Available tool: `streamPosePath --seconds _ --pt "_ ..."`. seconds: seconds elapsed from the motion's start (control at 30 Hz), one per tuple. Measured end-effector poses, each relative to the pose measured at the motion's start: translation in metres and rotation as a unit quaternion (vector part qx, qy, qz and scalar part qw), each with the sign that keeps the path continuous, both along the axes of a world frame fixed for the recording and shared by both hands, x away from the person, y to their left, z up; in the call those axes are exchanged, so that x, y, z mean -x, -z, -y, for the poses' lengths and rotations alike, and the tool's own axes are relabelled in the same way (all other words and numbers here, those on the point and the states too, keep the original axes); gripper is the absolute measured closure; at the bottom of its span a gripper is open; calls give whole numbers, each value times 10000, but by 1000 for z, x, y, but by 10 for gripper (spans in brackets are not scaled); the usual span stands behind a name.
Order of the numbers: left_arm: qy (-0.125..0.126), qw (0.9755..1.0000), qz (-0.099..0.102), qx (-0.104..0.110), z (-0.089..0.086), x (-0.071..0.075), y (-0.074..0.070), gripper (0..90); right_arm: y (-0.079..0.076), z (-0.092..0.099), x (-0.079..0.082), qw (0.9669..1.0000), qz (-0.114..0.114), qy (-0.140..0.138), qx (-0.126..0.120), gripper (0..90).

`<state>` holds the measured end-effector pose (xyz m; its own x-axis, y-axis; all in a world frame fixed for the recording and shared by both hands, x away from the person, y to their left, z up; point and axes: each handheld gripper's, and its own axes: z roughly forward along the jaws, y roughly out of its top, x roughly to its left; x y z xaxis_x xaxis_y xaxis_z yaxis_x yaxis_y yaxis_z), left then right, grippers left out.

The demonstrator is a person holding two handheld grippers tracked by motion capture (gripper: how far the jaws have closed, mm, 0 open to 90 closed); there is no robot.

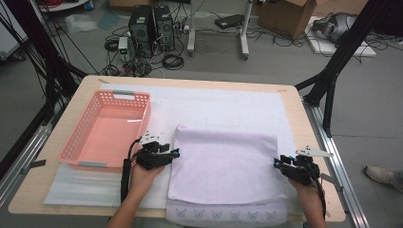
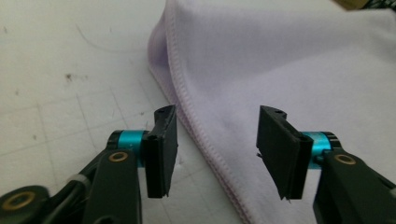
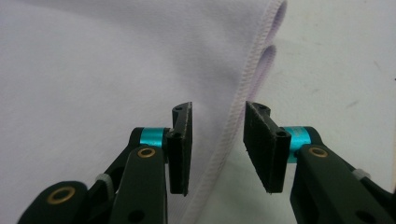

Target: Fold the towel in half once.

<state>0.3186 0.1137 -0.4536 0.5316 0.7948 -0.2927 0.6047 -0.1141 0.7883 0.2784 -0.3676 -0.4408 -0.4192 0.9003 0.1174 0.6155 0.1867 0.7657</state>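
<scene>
1. The lilac towel (image 1: 225, 164) lay folded on the white mat (image 1: 214, 102), toward the near edge of the table (image 1: 292, 107) and a little right of its middle. Its top layer stopped short of the near hem, so a strip printed with small butterflies showed there.

2. In the left gripper view, the towel's stitched left edge (image 2: 196, 126) ran up between the two fingers (image 2: 161, 151). At the far end the doubled layers showed as a rounded fold, which suggested the cloth had already been folded at least once.

3. The left gripper (image 1: 170, 153) sat at the towel's left edge, fingers parted with the hem between them but not pressed. That looked like lining up for a pinch on that side.

4. The right gripper (image 1: 280, 164) sat at the towel's right edge in mirror fashion. In the right gripper view, the right hem (image 3: 233, 126) passed between its fingers (image 3: 180, 149), which stood apart and did not clamp it.

5. Having one gripper at each side edge would probably let both sides be lifted together and kept level for another fold.

6. The pink basket (image 1: 78, 142) stood on the left part of the table, just beside the left gripper. It had slotted walls and nothing lay inside, so it may have been the place for the folded towel.
</scene>
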Motion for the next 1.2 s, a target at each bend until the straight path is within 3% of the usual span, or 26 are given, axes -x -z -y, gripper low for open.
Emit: streamPosePath --seconds 0.07,0.17,0.27,0.43,0.7,0.9,1.03,1.07,1.13,1.2 --pt "64 9998 -15 -182 5 -1 0 601 3 1 -5 9999 -70 21 -89 697" --pt "165 9992 78 -355 10 3 -1 824 6 2 -7 9998 -95 -119 -143 863" --pt "168 9994 221 -211 7 8 -6 845 5 5 -3 9994 -87 -147 -302 872" --pt "341 9988 239 259 -5 23 -16 844 -4 10 11 9983 24 -223 -543 875" --pt "608 9959 226 638 -20 56 -21 843 -16 21 48 9963 67 -371 -772 875" --pt "868 9945 125 581 -24 83 -17 843 -16 25 74 9946 -136 -510 -892 875" --pt "922 9943 37 542 -26 89 -12 831 -14 25 86 9945 -354 -525 -838 874" --pt "898 9945 46 544 -26 87 -12 795 -14 25 87 9938 -458 -517 -870 856" --pt "753 9954 66 591 -26 80 -14 612 -15 23 86 9948 -436 -420 -823 715" --pt "679 9958 180 586 -25 70 -18 564 -19 23 81 9949 -296 -338 -902 667"
